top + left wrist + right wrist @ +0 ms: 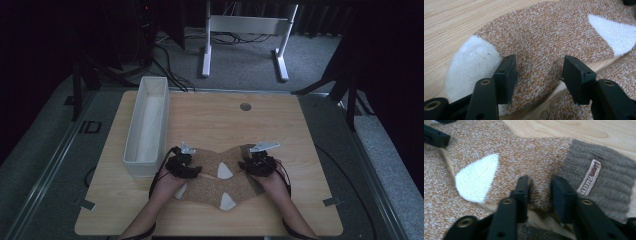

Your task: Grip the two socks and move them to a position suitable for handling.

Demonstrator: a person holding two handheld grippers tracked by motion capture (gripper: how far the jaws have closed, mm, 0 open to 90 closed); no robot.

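Both the left gripper (537,72) and right gripper (540,195) stand open over the upper brown-speckled knit sock (220,159) lying flat on the wooden table (280,125); lift clear straight upward, avoiding snagging the knit

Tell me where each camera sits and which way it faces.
High view: above the person's side, looking forward and down on the table; forearms and both tools show.
Left gripper view: on the left tool, looking along its open black jaws at a sock's white toe end.
Right gripper view: on the right tool, jaws astride the sock near its grey cuff.
Shared: both gripper views show the white heel patch.
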